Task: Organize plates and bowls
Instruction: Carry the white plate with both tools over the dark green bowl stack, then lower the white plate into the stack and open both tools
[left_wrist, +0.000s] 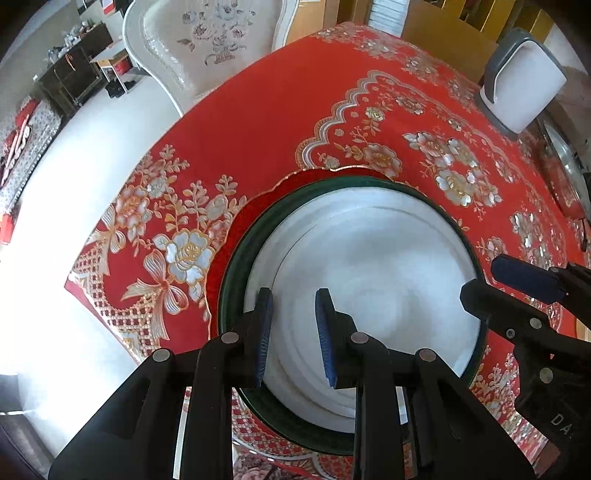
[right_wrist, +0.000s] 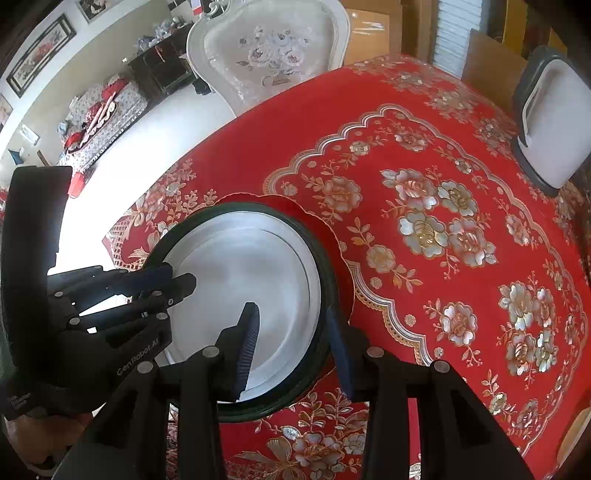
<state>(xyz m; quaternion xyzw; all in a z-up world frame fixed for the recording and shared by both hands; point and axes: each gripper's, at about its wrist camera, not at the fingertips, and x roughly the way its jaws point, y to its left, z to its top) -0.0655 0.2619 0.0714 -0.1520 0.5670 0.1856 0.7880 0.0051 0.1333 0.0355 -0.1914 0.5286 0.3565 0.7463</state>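
A stack of plates (left_wrist: 369, 266) is seen near the edge of the surface (right_wrist: 443, 147), which is covered with a red cloth printed with gold and silver flowers and scalloped borders. The top plate is white, round and smooth, with a shallow raised ring inside its brim; beneath it a dark green rim (left_wrist: 231, 295) shows all the way round, and below that a red plate with a wavy gilded edge (right_wrist: 332, 225) is partly exposed.

The left gripper (left_wrist: 293, 332) is held over the near part of the white plate. Its fingers (left_wrist: 264, 332) — black arms faced with ribbed blue pads — stand only slightly apart, with nothing seen gripped between them; in the right wrist view they appear nearly closed above the plate's left side.

The right gripper (right_wrist: 295, 347) is set astride the right rim of the stack: one finger (right_wrist: 247, 343) lies over the white plate, the other outside the green rim. A gap is visible between the pads and the rim, so the plates are not pinched — the grip is released.

A white padded chair (right_wrist: 273, 55) with floral embroidery is placed at the far side, and a white-and-grey container (left_wrist: 521, 88) stands at the far right.
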